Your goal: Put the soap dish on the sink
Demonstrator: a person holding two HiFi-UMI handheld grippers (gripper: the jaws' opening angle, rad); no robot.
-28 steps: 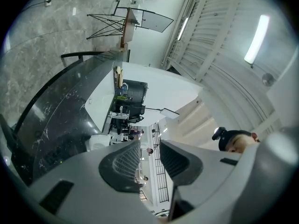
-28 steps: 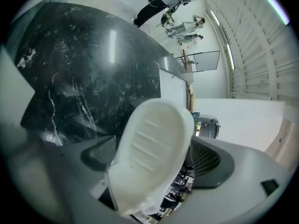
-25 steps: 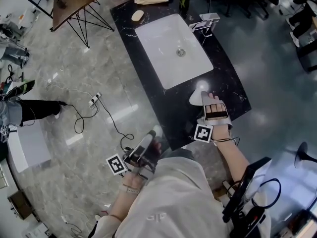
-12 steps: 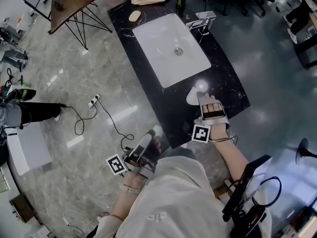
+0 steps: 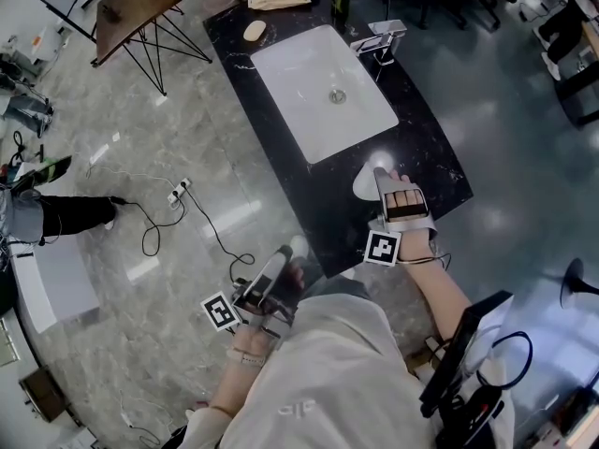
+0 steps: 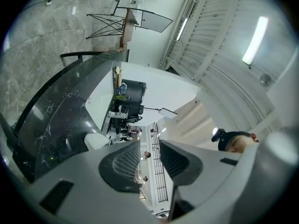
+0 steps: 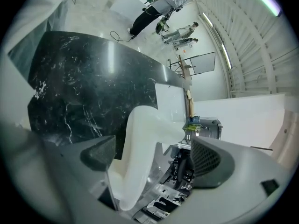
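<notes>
The white soap dish (image 5: pixel 363 185) lies on the black marble counter (image 5: pixel 430 148), near its front end and short of the white sink basin (image 5: pixel 309 110). My right gripper (image 5: pixel 382 178) is open over the dish. In the right gripper view the dish (image 7: pixel 140 157) stands between the wide-spread jaws of that gripper (image 7: pixel 154 155), close to the left pad, with a clear gap to the right pad. My left gripper (image 5: pixel 292 249) hangs off the counter's front edge; its jaws (image 6: pixel 148 160) stand a narrow gap apart around nothing. That view also shows the dish (image 6: pixel 96 140).
A chrome faucet (image 5: pixel 384 40) stands at the basin's right side. An oval beige soap (image 5: pixel 255 30), a folded cloth and bottles sit at the counter's far end. A wooden stand (image 5: pixel 140 3) and a power cable (image 5: pixel 178 195) are on the grey floor to the left.
The right gripper and soap dish have barely shifted on the counter; the view itself moved a little. The left gripper has stayed where it was.
</notes>
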